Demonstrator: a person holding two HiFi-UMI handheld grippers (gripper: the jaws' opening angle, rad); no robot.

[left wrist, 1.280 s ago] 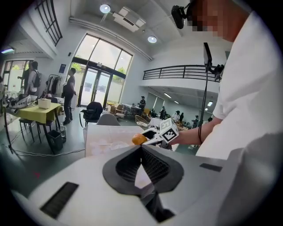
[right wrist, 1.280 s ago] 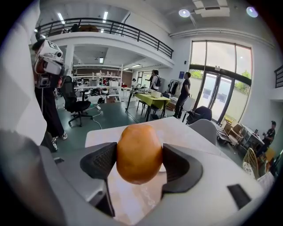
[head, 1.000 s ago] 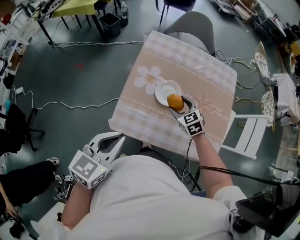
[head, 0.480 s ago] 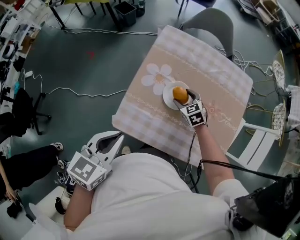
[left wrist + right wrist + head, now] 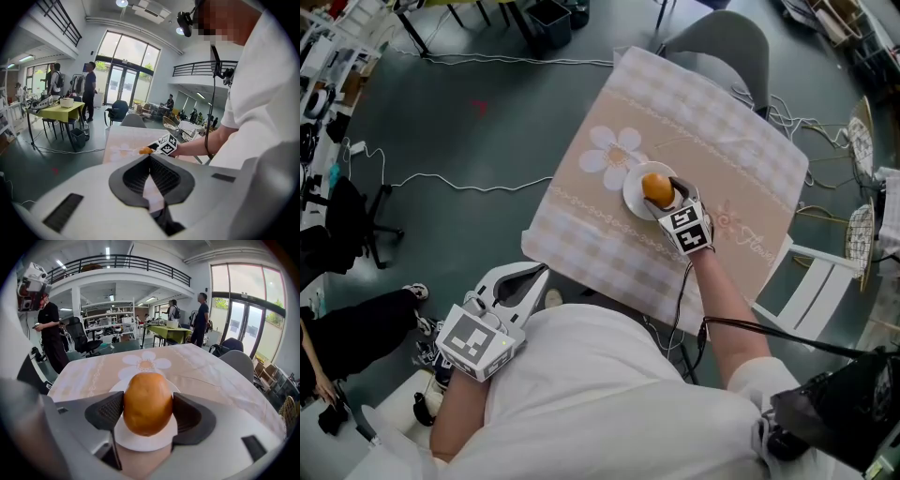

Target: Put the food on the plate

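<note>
Between the 2 jaws of the right gripper (image 5: pixel 148 418) an orange-brown, egg-shaped piece of food (image 5: pixel 146 399) stands pinched on end. The pads press its 2 flanks and are open only as wide as the food itself. Directly below the jaws lies the small white plate (image 5: pixel 632 191), its far rim showing just past the jaw tips, and the flower print (image 5: pixel 146 363) on the tablecloth (image 5: pixel 712 141) lies further out beyond them. The main risk, as I judge it, is the release. The food is rounded and held upright, so once the jaws part it will likely tip onto its side, and on so small and shallow a plate it could roll over the rim onto the cloth. Letting go from any height would make that worse, and a low jaw edge could catch the plate and push it along the cloth. Whether the food's lower end already rests on the plate or hangs just above it, I cannot tell, because that end and the plate's near rim are hidden behind the jaws and the food. What kind of food it is also stays unclear. The left gripper (image 5: pixel 150 164) is held low, well back from the table, its jaws closed together on nothing, with the right gripper and food small in the distance past its tips.
</note>
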